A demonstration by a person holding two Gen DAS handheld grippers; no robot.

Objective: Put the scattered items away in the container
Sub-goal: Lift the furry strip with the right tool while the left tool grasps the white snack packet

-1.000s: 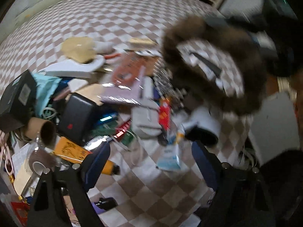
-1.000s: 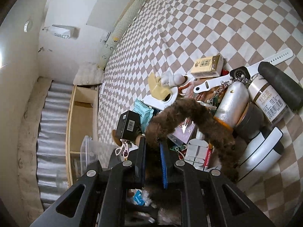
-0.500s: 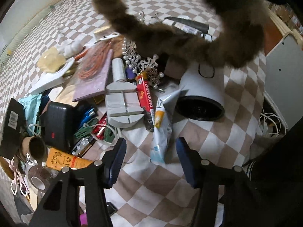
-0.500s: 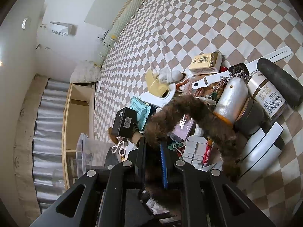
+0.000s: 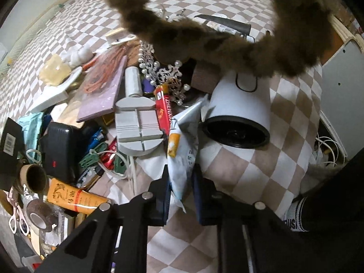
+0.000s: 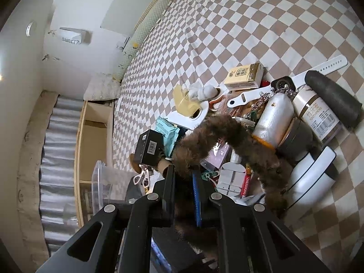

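While the right hand-held gripper (image 6: 184, 183) clamps a fur band (image 6: 229, 134) and the left hand-held gripper (image 5: 180, 190) is closing on a tube (image 5: 182, 157), most clutter remains on the bed (image 6: 204, 34).

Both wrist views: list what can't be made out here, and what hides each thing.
- Clear container, right wrist view: its inside is hidden by the gripper body and glare.
- Furry brown loop, left wrist view: cut off by the top edge; its full shape is unseen.
- White tube in the closing left gripper: print too small to read.
- Right gripper: its pads are buried in fur.
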